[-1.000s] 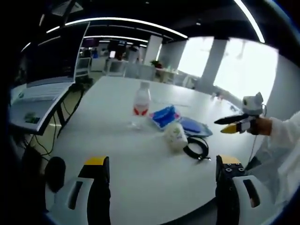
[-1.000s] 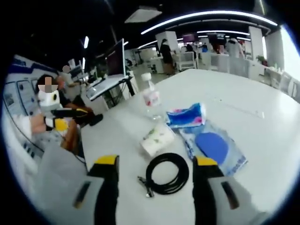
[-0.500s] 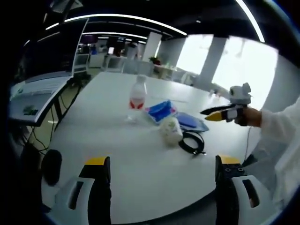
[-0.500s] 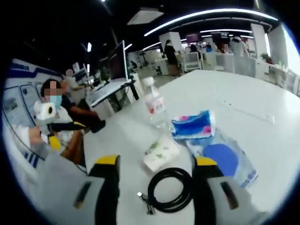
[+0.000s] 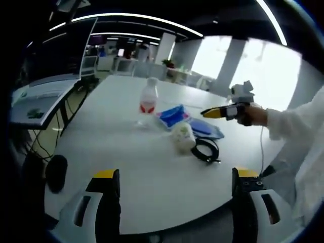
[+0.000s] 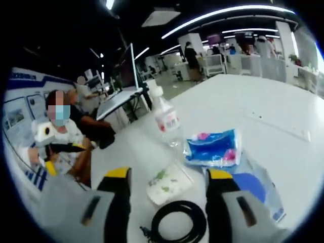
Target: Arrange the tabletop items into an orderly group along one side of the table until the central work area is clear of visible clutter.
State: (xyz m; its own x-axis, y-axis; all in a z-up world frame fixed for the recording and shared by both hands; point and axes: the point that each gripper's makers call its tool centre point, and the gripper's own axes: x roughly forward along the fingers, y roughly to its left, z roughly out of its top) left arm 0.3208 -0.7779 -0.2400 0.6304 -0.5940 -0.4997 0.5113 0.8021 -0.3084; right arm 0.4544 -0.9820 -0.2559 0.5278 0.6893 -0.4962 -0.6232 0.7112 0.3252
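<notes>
1. Right gripper view: my right gripper (image 6: 164,202), jaws apart and empty, hangs just above the coiled black cable (image 6: 178,226), with the small white packet (image 6: 167,183) just beyond it.
2. Water bottle (image 6: 165,117) stands upright farther ahead; blue pouch (image 6: 212,148) lies to its right, resting partly on a clear bag (image 6: 255,185) holding a blue pad.
3. Left gripper view: my left gripper (image 5: 174,202), jaws apart and empty, sits well back from the same cluster near mid-bench (image 5: 101,147); right gripper seen above the cluster's far side.
4. Judgement: right gripper is nearer; cable lies straight ahead between its jaws.
</notes>
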